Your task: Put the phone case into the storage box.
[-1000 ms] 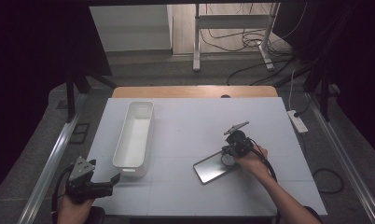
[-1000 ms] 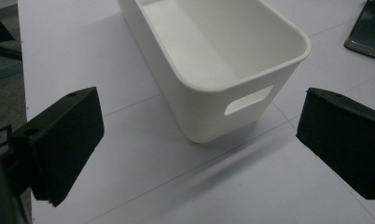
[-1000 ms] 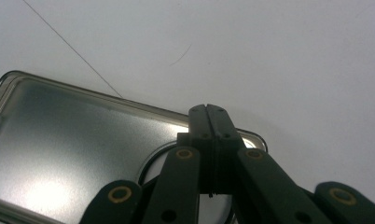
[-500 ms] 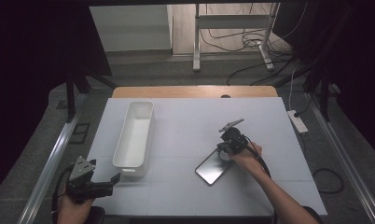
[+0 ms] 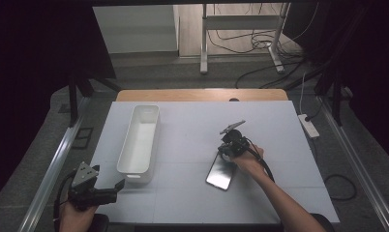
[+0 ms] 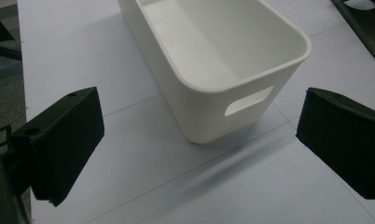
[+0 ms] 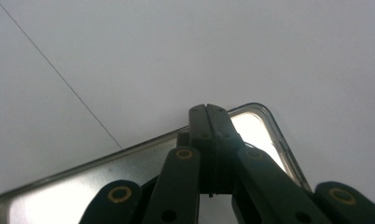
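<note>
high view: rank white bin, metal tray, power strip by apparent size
1. white bin, clearly the largest.
2. metal tray, under the right gripper.
3. power strip, off the table's right edge, smallest.

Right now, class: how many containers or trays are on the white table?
2: a long white bin on the table's left side, and a flat shiny metal tray right of centre under the right gripper.

White bin [image 5: 139, 140]; silver tray [image 5: 220, 171]; black claw [image 7: 209, 114].

White table [image 5: 183, 203] w/ white bin [image 5: 139, 140] & metal tray [image 5: 220, 171] on it.
</note>
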